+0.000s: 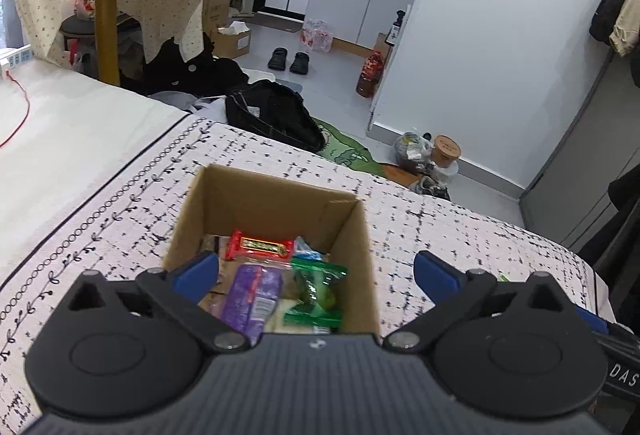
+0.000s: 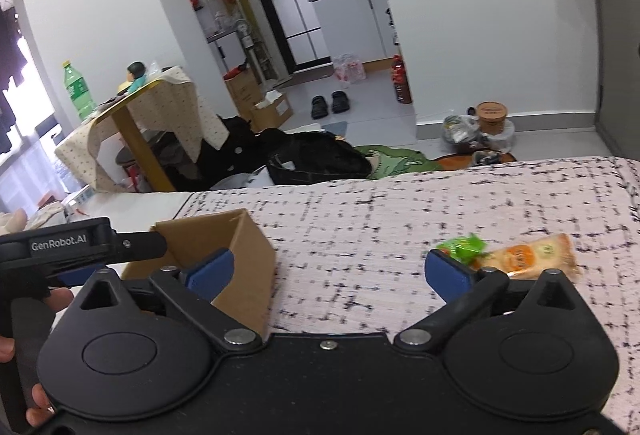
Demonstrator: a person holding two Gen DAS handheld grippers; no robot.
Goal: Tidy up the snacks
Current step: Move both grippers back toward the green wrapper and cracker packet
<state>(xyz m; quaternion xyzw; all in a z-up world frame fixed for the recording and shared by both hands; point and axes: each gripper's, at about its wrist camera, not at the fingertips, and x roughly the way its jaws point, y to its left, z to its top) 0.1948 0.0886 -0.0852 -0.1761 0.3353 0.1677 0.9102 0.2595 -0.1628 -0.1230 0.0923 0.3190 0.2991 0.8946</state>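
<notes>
Cardboard box, left wrist view: an open cardboard box (image 1: 276,203) stands on the patterned bed cover (image 1: 440,235), directly ahead of the left gripper (image 1: 316,271).
Box contents: a red snack bar (image 1: 260,245) lies across the far part, a purple packet (image 1: 252,295) at near left, green packets (image 1: 318,289) at near right.
Left gripper: jaws spread wide with nothing between the pads; its left fingertip (image 1: 200,271) sits over the box's left wall, the right one hangs over the cover outside the box.
Floor beyond: a black bag (image 1: 272,115) and a pair of black shoes (image 1: 289,60).

Cardboard box, right wrist view: the same box (image 2: 244,255) is at left, its near corner behind the right gripper's left finger.
Loose snacks: a green packet (image 2: 464,247) and an orange packet (image 2: 532,255) lie touching on the bed cover (image 2: 360,227), just beyond the right fingertip, well apart from the box.
Right gripper (image 2: 328,271): jaws fully apart, holding nothing.
Left gripper seen here (image 2: 100,243): it reaches over the box's left edge, with the person's fingers (image 2: 60,297) around its handle.
</notes>
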